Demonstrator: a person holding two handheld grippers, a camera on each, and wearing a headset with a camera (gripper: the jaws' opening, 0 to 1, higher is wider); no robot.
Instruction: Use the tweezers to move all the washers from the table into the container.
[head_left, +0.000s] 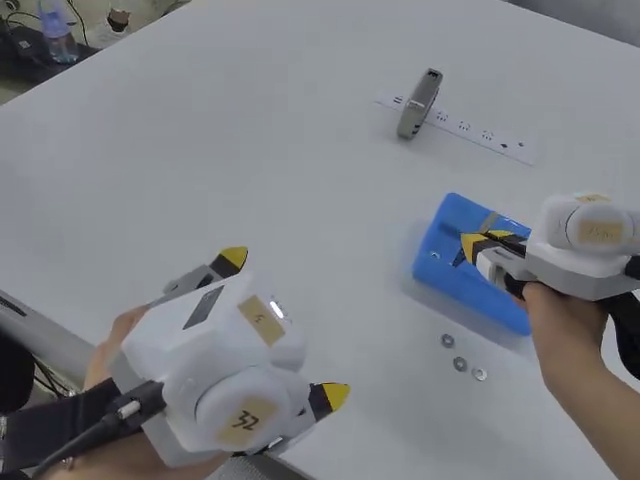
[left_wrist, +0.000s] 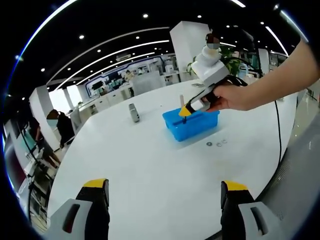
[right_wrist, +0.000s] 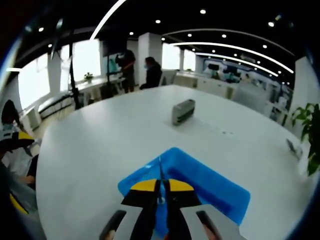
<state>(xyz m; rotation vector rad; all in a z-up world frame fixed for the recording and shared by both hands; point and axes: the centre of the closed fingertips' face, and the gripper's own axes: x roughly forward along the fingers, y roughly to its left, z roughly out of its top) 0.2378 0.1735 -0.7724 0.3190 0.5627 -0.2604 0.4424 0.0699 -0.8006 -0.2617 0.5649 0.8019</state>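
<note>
My right gripper (head_left: 480, 246) hovers over the blue container (head_left: 452, 283), shut on thin tweezers (right_wrist: 160, 170) that point down into it. I cannot tell whether the tweezer tips hold anything. Three small metal washers (head_left: 460, 363) lie on the white table just in front of the container; in the left gripper view these washers (left_wrist: 216, 144) sit to the right of the container (left_wrist: 195, 125). A small round speck (head_left: 433, 256) lies inside the container. My left gripper (head_left: 283, 328) is held low at the near left, open, with nothing between its jaws (left_wrist: 164, 192).
A white power strip (head_left: 480, 132) with a grey adapter (head_left: 419, 102) plugged in lies beyond the container. The white table (head_left: 250, 150) stretches wide to the left and far side. Bottles and cables (head_left: 55, 35) sit off its far left corner.
</note>
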